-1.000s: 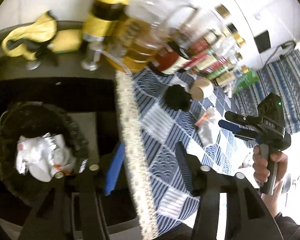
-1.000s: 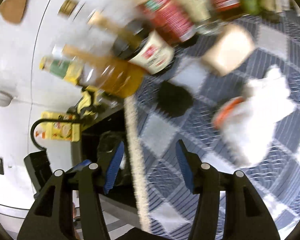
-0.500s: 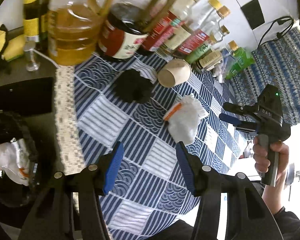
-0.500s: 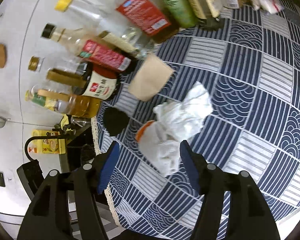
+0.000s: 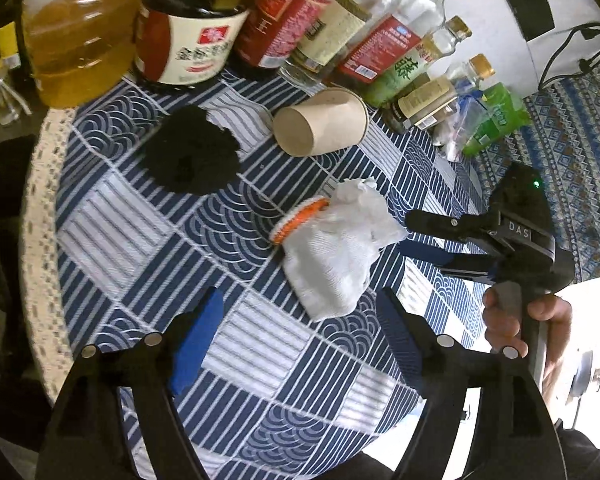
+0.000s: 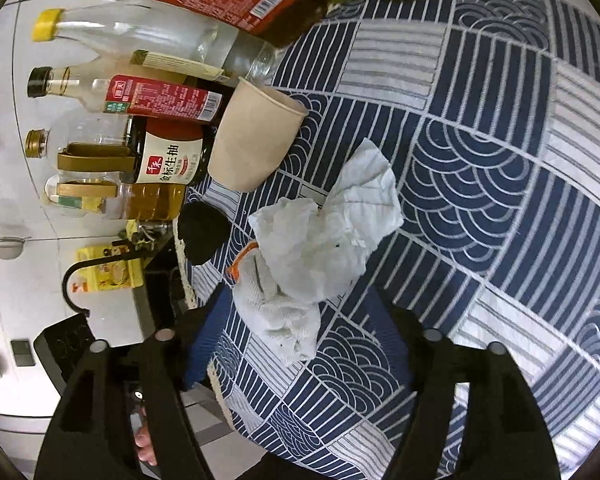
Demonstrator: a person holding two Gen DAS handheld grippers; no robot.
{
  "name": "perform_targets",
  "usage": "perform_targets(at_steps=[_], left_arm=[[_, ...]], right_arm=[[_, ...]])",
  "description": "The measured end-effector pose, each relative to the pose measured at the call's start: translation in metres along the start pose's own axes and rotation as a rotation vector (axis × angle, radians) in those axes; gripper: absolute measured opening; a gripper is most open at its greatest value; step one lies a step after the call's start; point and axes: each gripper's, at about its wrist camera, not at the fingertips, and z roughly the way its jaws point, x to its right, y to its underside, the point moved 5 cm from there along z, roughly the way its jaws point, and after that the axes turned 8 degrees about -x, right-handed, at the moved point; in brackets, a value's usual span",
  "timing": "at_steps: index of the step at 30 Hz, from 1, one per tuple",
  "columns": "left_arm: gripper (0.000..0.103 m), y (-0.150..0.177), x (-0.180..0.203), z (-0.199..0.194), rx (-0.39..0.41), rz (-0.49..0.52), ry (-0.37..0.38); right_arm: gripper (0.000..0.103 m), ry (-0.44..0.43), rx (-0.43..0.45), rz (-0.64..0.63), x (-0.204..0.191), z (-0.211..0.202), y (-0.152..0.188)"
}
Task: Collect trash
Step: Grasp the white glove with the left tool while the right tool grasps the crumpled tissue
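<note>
Trash sits at the middle of the left wrist view: a white crumpled wad [image 5: 336, 252] with an orange band at one end lies on the blue patterned cloth of the desk [image 5: 148, 216]; a tipped paper cup [image 5: 322, 122] lies beyond the wad, a black crumpled lump [image 5: 192, 152] beyond and to its left, and bottles [image 5: 188, 28] stand in a row behind both; the left gripper [image 5: 300, 338] hangs just short of the wad, its fingers [image 5: 198, 332] spread and just now widening, nothing between them; right of the wad a hand [image 5: 516, 320] holds the right gripper [image 5: 410, 234], tips almost at the wad.

From the right wrist, the wad [image 6: 312, 264] lies between the spread fingers [image 6: 204, 344] of the right gripper [image 6: 300, 316], which have just been opening; whether the pads touch it I cannot tell; the cup [image 6: 256, 140] and the black lump [image 6: 202, 236] lie beyond the wad.
</note>
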Motion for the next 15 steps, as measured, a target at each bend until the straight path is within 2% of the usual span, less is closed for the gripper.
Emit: perform_targets(at_steps=[8, 11, 13, 15], left_arm=[[0.082, -0.005, 0.012, 0.032, -0.022, -0.043, -0.052], [0.083, -0.009, 0.014, 0.040, -0.026, -0.048, -0.069], [0.083, -0.013, 0.013, 0.046, -0.026, -0.051, -0.095], [0.083, -0.016, 0.011, 0.053, -0.034, -0.063, -0.106]], right_arm=[[0.070, -0.046, -0.035, 0.011, 0.009, 0.011, -0.015], [0.065, -0.062, -0.049, 0.014, 0.008, 0.017, -0.018], [0.053, -0.070, -0.069, 0.015, 0.009, 0.023, -0.019], [0.049, -0.077, -0.072, 0.018, 0.010, 0.025, -0.022]])
